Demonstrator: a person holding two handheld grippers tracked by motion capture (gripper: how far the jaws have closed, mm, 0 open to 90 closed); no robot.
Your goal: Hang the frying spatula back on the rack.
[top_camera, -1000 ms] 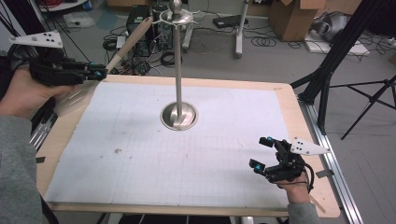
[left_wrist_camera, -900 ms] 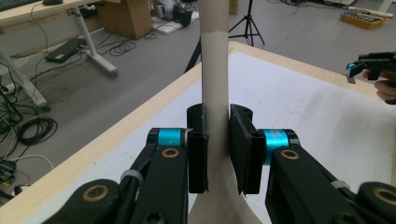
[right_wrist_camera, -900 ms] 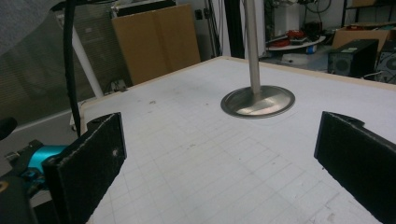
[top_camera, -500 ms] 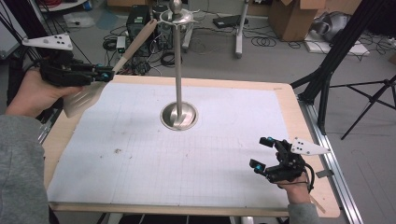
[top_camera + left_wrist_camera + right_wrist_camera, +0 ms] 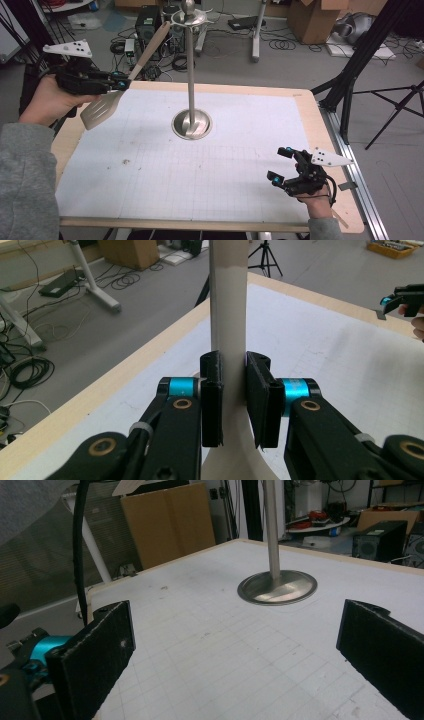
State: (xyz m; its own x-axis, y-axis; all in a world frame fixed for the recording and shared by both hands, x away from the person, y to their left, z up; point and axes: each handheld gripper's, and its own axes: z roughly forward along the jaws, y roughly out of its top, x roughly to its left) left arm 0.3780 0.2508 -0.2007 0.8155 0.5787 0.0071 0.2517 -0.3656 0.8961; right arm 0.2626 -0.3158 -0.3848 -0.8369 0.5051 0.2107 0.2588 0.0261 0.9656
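At the far left corner of the bench [image 5: 320,115], one spatula [image 5: 102,107] hangs in the air, clamped at the neck between the pads of the left gripper [image 5: 122,82]; its blade tilts down toward the white mat [image 5: 200,170], its wooden handle slants up and away. In the left gripper view both pads press the pale neck from either side. One steel stand [image 5: 190,75] rises upright from a round base at mid-mat, well apart from the spatula. One right gripper [image 5: 282,164] rests near the right front corner, jaws spread wide with nothing between them. Two grippers, one spatula, one stand.
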